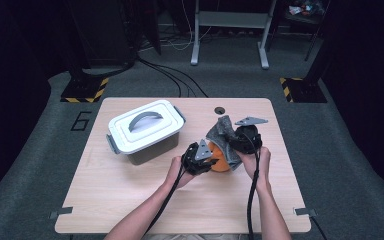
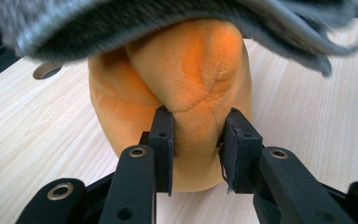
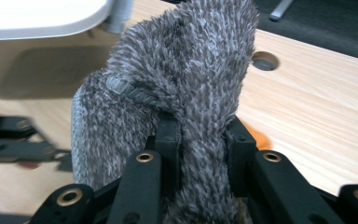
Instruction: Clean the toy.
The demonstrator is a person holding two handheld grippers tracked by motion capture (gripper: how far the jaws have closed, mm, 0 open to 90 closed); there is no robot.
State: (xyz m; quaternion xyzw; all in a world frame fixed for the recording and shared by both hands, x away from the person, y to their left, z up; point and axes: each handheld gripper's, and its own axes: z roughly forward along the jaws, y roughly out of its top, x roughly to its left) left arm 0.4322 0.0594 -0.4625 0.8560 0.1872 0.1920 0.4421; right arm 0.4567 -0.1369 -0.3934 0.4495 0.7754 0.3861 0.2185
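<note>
Forearms enter from the bottom of the high view, each hand carrying a gripper over a pale wooden table (image 1: pixel 130 200). Left gripper (image 1: pixel 200 159): jaws closed on an orange plush (image 1: pixel 221 159), which sits on the table right of centre; the left gripper view shows the pinch close up, both pads (image 2: pixel 164 140) pressed into a raised fold of the plush (image 2: pixel 186 79), with its lower edge resting on the wood. Right gripper (image 1: pixel 244 137): jaws clamped on a grey cloth (image 1: pixel 224 131), which is held up over the plush and partly covers it; the right gripper view shows the shaggy pile of the cloth (image 3: pixel 186 79) bunched between the jaws, a sewn loop (image 3: pixel 130 91) on its left side, and a sliver of orange beside the right jaw. Left gripper view shows the cloth (image 2: pixel 168 23) as a fringe hanging across the top of the plush. Bin (image 1: pixel 145 132): white lid with grey handle and grey latches, closed, standing on the table's left half, apart from the plush; its lid edge appears top left in the right gripper view. Cable hole (image 1: pixel 220 110): near the table's far edge, just beyond the cloth. Floor: grey carpet, cables, metal frame legs beyond the table.
</note>
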